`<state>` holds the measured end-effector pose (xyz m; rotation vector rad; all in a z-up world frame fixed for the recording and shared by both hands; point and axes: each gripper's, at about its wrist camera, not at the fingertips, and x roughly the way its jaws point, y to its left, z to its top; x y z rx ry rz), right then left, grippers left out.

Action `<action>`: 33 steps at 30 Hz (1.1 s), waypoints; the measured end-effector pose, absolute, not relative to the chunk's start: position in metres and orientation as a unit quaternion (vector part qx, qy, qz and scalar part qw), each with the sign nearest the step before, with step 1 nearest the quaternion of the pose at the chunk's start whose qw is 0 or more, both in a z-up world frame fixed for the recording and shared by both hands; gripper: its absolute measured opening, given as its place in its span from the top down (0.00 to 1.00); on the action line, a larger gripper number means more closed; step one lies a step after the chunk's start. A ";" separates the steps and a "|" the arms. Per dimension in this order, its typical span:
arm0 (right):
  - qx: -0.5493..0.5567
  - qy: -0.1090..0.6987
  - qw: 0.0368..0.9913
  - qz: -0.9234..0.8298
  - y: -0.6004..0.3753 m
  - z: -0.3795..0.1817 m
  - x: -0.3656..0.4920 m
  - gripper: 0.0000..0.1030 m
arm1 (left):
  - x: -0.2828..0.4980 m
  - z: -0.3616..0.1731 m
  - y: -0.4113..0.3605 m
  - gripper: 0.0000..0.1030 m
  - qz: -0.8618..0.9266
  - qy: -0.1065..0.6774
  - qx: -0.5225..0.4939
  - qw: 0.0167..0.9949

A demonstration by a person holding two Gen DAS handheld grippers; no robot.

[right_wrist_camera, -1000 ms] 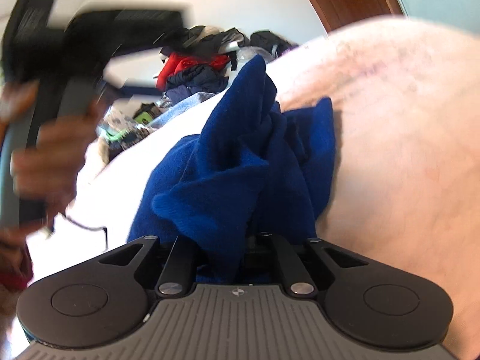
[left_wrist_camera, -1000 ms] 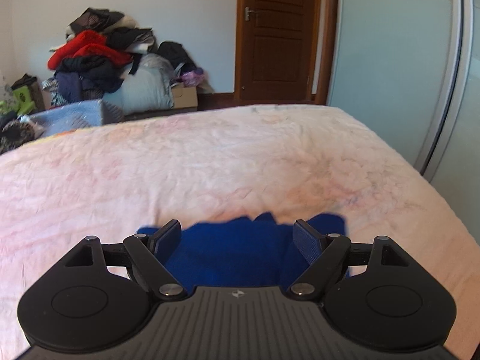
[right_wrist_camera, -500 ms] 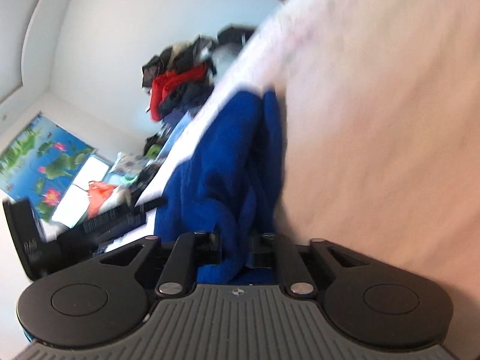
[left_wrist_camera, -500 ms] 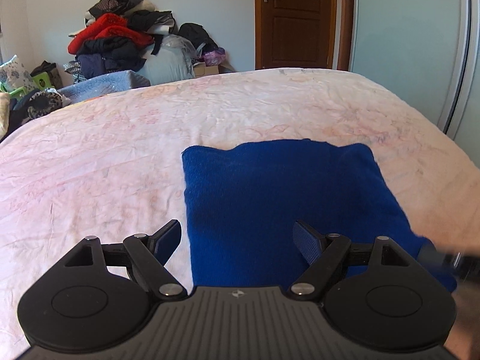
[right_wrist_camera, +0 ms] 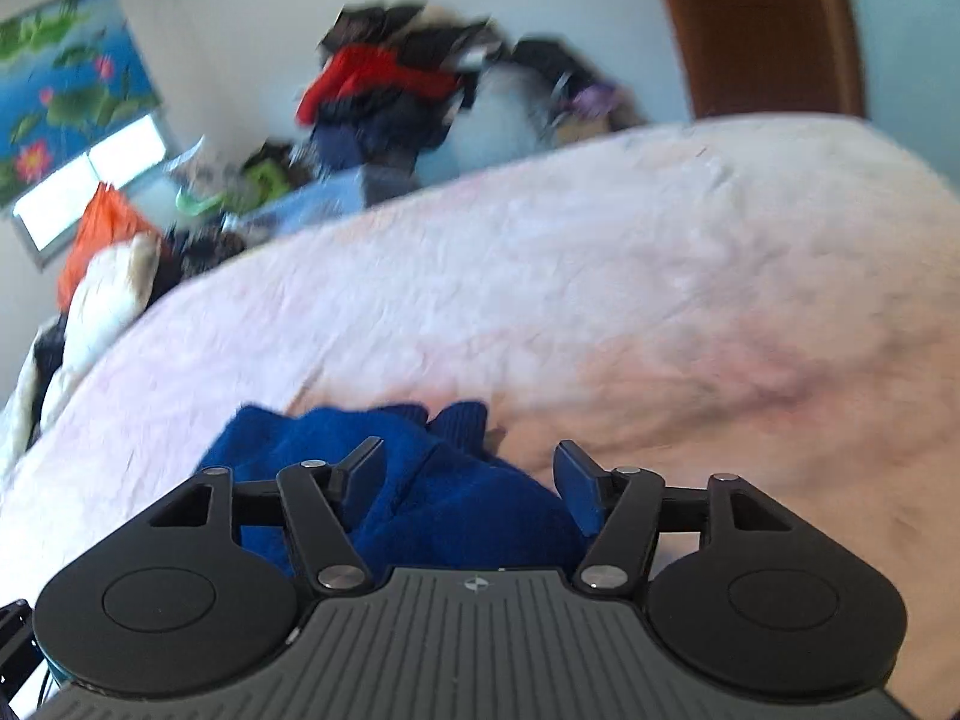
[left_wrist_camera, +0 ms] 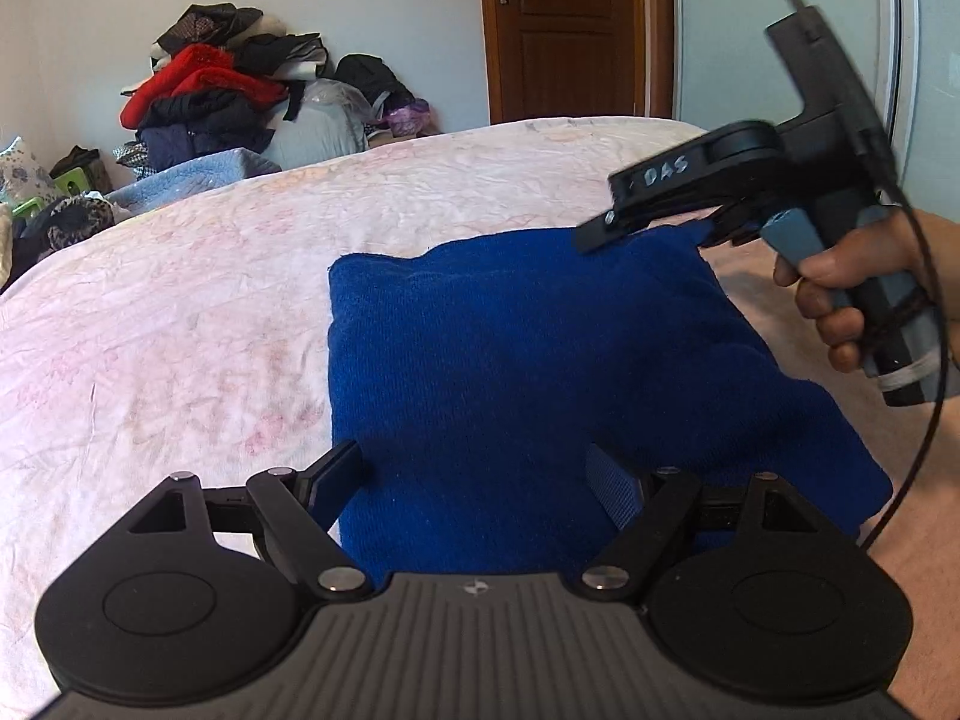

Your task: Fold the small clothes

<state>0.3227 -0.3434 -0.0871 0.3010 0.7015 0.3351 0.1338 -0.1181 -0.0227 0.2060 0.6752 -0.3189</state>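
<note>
**Blue garment laid flat on the bed, both grippers over it**

Nearest, the left gripper (left_wrist_camera: 474, 474) hangs over the near edge of the blue garment (left_wrist_camera: 528, 360), jaws wide, gripping nothing. The garment lies folded flat on the pink bedspread (left_wrist_camera: 180, 312). At its far right corner the right gripper (right_wrist_camera: 468, 474) hovers, jaws wide; its own view is blurred, the cloth half hidden. Beyond, a clothes pile (left_wrist_camera: 222, 96) and a brown door (left_wrist_camera: 564, 30).
</note>
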 end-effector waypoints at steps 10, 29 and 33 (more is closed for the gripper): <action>0.097 0.303 0.937 0.143 -0.322 -0.078 0.320 0.94 | 0.136 -0.022 -0.117 0.21 -0.152 0.336 0.091 0.925; 0.026 0.317 0.935 0.158 -0.301 -0.081 0.214 0.28 | 0.126 -0.028 -0.117 0.17 -0.151 0.341 0.105 0.922; 0.058 0.284 0.947 0.136 -0.318 -0.071 0.189 0.25 | 0.125 -0.018 -0.099 0.17 -0.149 0.335 0.085 0.927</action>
